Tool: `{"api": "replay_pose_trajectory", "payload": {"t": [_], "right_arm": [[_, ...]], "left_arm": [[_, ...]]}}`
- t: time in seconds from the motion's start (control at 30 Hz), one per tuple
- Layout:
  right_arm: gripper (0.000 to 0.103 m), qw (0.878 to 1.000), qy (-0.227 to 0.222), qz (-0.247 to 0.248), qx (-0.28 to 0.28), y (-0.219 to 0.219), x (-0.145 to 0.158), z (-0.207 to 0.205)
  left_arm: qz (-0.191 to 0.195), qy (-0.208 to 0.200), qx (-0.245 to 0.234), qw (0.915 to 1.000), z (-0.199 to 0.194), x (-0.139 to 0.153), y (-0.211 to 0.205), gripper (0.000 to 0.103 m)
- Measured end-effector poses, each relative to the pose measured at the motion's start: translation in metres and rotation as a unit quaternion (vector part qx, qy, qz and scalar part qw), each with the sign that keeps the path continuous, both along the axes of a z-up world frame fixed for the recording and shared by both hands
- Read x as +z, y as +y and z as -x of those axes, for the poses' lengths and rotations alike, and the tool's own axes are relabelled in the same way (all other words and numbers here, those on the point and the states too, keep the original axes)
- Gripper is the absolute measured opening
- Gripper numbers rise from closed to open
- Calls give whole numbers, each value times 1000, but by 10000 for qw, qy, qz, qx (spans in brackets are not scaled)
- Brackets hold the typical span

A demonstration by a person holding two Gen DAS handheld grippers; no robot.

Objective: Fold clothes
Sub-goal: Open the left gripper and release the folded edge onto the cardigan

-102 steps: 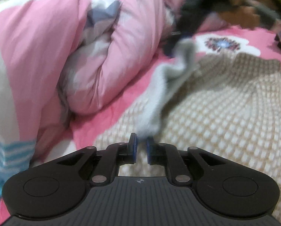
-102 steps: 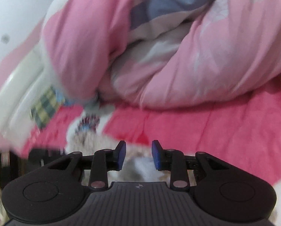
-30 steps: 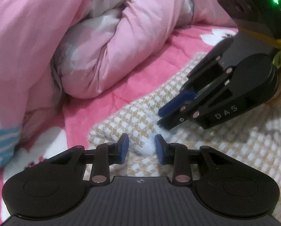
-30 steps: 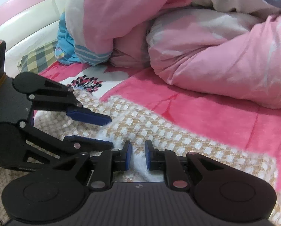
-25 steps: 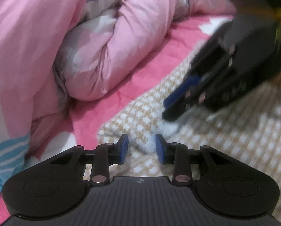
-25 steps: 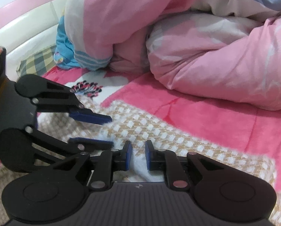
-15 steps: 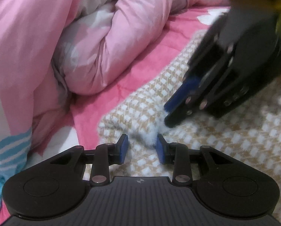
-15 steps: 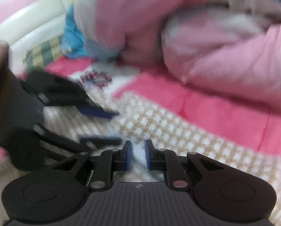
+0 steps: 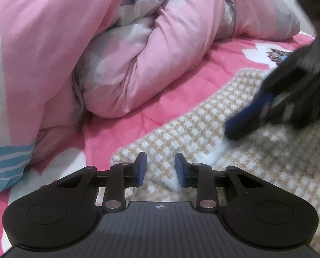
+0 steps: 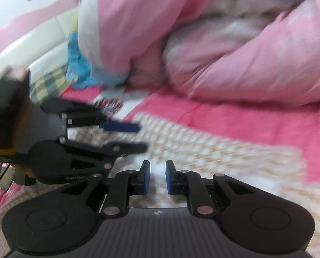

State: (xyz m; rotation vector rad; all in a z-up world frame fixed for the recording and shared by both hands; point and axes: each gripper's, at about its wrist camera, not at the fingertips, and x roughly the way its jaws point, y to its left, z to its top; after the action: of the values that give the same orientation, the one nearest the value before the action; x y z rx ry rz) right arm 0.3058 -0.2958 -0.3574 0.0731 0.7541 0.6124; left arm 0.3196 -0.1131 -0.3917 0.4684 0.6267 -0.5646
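Left gripper [image 9: 160, 169] is closing over the checked knit garment [image 9: 256, 161] near its corner on the bed [image 9: 181, 90], cloth between the pads. Right gripper [image 10: 157, 177] pinches a white fuzzy bit of it.

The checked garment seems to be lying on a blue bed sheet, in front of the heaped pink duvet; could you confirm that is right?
Not quite: the bed sheet is pink, not blue. The left wrist view shows the checked garment spread on it, in front of the heaped pink duvet, as you said.
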Motion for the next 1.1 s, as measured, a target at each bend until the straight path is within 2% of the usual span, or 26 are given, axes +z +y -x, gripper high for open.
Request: {"api": "replay_pose_trajectory", "payload": {"t": [0.1, 0.17, 0.27, 0.33, 0.4, 0.47, 0.53, 0.67, 0.77, 0.8, 0.97, 1.03, 1.1], "right_arm": [[14, 9987, -99, 486, -145, -16, 4, 1], [9, 9954, 53, 953, -63, -24, -11, 0], [4, 9972, 462, 516, -283, -43, -19, -2], [6, 9962, 670, 375, -416, -47, -8, -3], [7, 9971, 631, 102, -405, -47, 11, 1], [7, 9982, 389, -46, -457, -50, 27, 6], [7, 9974, 302, -19, -649, -55, 30, 3], [0, 9887, 948, 552, -1022, -63, -20, -12], [0, 9842, 1166, 77, -1328, -75, -17, -14], [0, 9833, 1168, 41, -1392, -74, -11, -14], [1, 9839, 575, -195, -1683, -69, 22, -11], [0, 9789, 634, 30, -1943, -66, 8, -25], [0, 9747, 871, 249, -2046, -63, -19, -38]], "left_arm": [[-186, -197, -166, 9995, 6, -3, -3, 30], [-244, -253, -233, 9991, 9, -4, -2, 30], [-322, -331, -295, 9985, 12, -6, -2, 30], [-357, -368, -315, 9982, 12, -7, -3, 30], [-402, -429, -373, 9976, 13, -7, -4, 30], [-438, -479, -418, 9970, 15, -8, -4, 30], [-455, -505, -442, 9967, 16, -8, -4, 30], [-451, -501, -447, 9967, 17, -8, -3, 30], [-413, -434, -429, 9973, 16, -6, -2, 30], [-394, -413, -422, 9975, 15, -6, -1, 30], [-367, -438, -403, 9975, 16, -7, -2, 30], [-366, -453, -400, 9975, 16, -7, -2, 30], [-375, -439, -396, 9975, 16, -6, -2, 31]]}}
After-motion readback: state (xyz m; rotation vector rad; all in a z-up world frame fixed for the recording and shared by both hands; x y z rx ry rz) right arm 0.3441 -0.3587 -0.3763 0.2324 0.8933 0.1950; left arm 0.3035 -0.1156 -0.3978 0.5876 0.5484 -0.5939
